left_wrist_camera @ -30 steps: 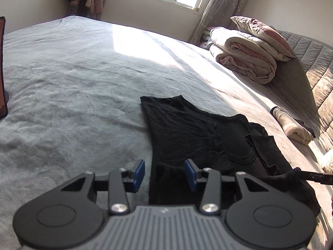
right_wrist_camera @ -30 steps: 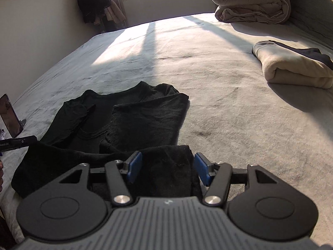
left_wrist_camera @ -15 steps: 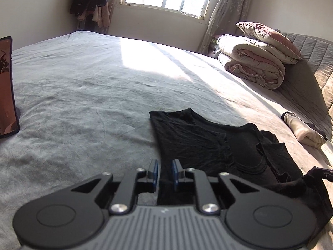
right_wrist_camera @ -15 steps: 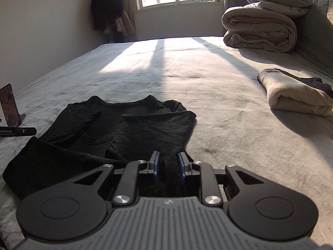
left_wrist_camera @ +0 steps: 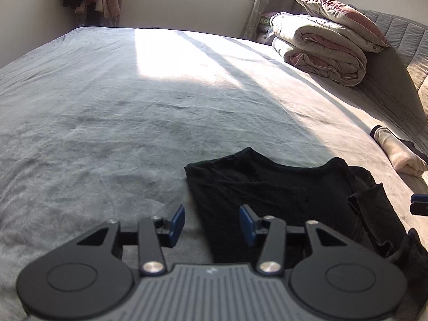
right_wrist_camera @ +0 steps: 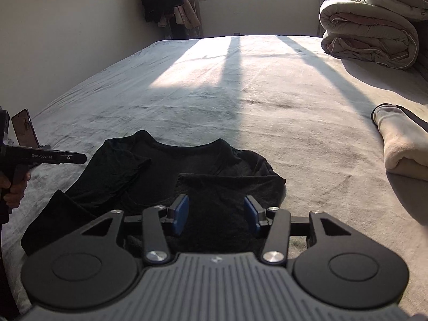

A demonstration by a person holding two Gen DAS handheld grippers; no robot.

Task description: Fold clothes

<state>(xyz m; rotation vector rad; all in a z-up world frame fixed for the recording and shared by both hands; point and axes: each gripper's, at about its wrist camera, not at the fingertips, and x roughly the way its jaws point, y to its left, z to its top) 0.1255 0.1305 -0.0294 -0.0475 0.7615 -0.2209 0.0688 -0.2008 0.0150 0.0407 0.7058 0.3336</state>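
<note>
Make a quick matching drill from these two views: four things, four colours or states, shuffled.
Things:
1. shirt
2. quilt
3. phone
4. towel

Descriptions:
A. cream, folded, near the right edge of the bed
B. black, partly folded
C. propped upright at the left edge of the bed
D. rolled up, under a pillow

Pairs: 1-B, 2-D, 3-C, 4-A

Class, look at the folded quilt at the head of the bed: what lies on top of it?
A pillow rests on the folded quilt. Whatever lies under the quilt is covered.
</note>
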